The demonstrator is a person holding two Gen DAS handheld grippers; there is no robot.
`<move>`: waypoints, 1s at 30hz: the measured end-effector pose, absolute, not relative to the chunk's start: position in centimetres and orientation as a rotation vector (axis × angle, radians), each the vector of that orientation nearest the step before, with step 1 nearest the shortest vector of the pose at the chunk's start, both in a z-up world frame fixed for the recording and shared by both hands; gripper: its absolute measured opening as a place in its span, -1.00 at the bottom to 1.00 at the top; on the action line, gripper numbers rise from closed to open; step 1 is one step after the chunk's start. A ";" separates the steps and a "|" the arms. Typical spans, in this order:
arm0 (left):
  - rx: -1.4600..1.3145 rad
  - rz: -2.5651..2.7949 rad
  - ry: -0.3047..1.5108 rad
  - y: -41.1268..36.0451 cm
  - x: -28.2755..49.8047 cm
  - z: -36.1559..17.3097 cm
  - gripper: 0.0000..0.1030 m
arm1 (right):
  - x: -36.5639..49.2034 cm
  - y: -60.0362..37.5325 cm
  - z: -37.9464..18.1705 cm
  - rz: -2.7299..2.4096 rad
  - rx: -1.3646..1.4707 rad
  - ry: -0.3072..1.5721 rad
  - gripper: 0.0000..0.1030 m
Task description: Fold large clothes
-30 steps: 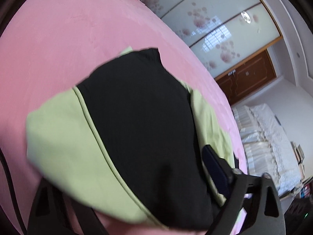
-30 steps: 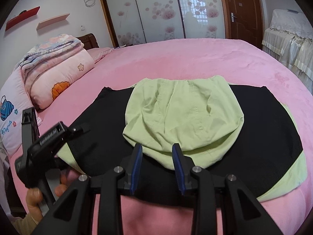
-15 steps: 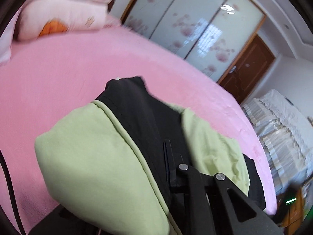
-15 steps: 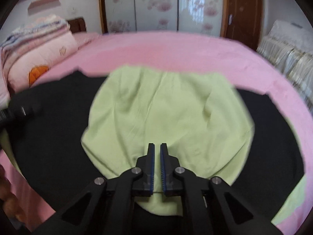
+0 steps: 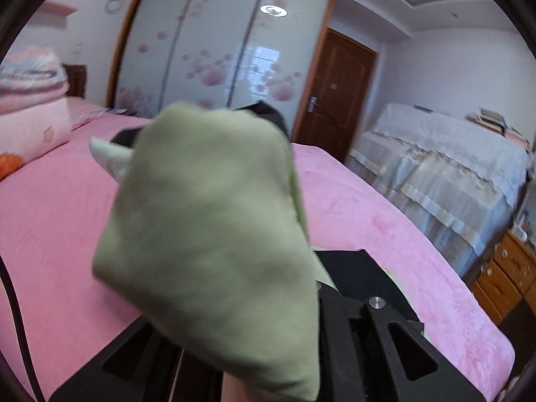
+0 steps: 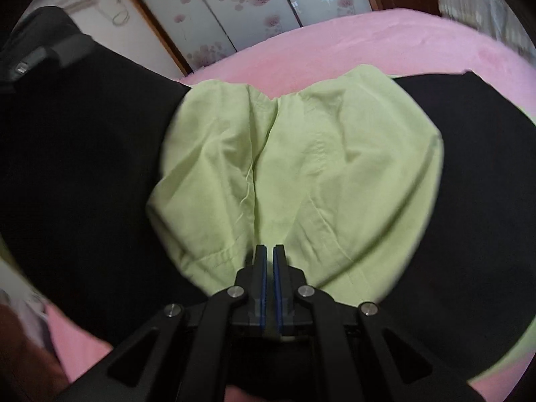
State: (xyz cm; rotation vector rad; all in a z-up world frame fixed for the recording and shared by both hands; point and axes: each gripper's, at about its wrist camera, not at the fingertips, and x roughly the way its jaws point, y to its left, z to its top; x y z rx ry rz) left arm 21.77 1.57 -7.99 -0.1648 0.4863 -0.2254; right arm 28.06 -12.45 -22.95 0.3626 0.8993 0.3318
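Garment [image 6: 301,167] in black and light green, spread over pink bed [image 6: 418,43], filling most of right wrist view; green panel in centre, black cloth on both sides and along bottom. Right gripper [image 6: 269,251] at lower centre, blue-lined fingers pressed together and pinching near edge of green panel. In left wrist view, green part of same garment [image 5: 214,241] lifted up, blurred, covering centre and lower centre of frame, black edge showing at its top. Left gripper [image 5: 315,305] mostly hidden under this cloth, only black frame visible at lower right; fingers closed, pinching the lifted fabric. Pink bed [image 5: 385,221] behind, floral sliding doors [image 5: 214,50] at upper centre, folded quilts [image 5: 30,100] at left edge.
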 end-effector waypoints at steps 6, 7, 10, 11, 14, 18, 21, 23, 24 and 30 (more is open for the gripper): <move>-0.073 -0.357 0.549 -6.2 22.4 -9.4 -0.87 | 23.0 -20.8 -19.8 0.115 0.346 0.820 -0.93; -0.063 -0.374 0.566 -7.3 22.5 -9.9 -0.87 | 22.6 -21.8 -19.6 0.079 0.339 0.815 -0.93; -0.017 -0.422 0.648 -11.1 23.3 -12.7 -0.86 | 20.9 -26.0 -19.9 -0.040 0.322 0.822 -0.92; 0.001 -0.436 0.691 -12.4 23.8 -14.0 -0.86 | 20.5 -27.2 -20.3 -0.069 0.318 0.829 -0.92; 0.042 -0.454 0.796 -14.8 24.6 -17.5 -0.86 | 19.9 -29.4 -21.3 -0.134 0.318 0.856 -0.92; 0.112 -0.439 0.862 -16.3 24.8 -20.4 -0.81 | 19.2 -30.6 -22.1 -0.147 0.350 0.870 -0.92; 0.109 -0.461 0.865 -16.0 24.9 -19.8 -0.66 | 19.4 -30.5 -22.0 -0.136 0.361 0.866 -0.92; 0.097 -0.476 0.871 -15.3 24.5 -18.8 -0.49 | 19.2 -30.2 -21.6 -0.122 0.369 0.858 -0.92; 0.085 -0.492 0.880 -15.3 24.5 -18.0 -0.41 | 19.3 -30.2 -21.3 -0.113 0.373 0.851 -0.92; -0.017 -0.558 0.884 -12.9 22.4 -12.9 0.48 | 20.6 -30.9 -18.8 -0.073 0.381 0.826 -0.91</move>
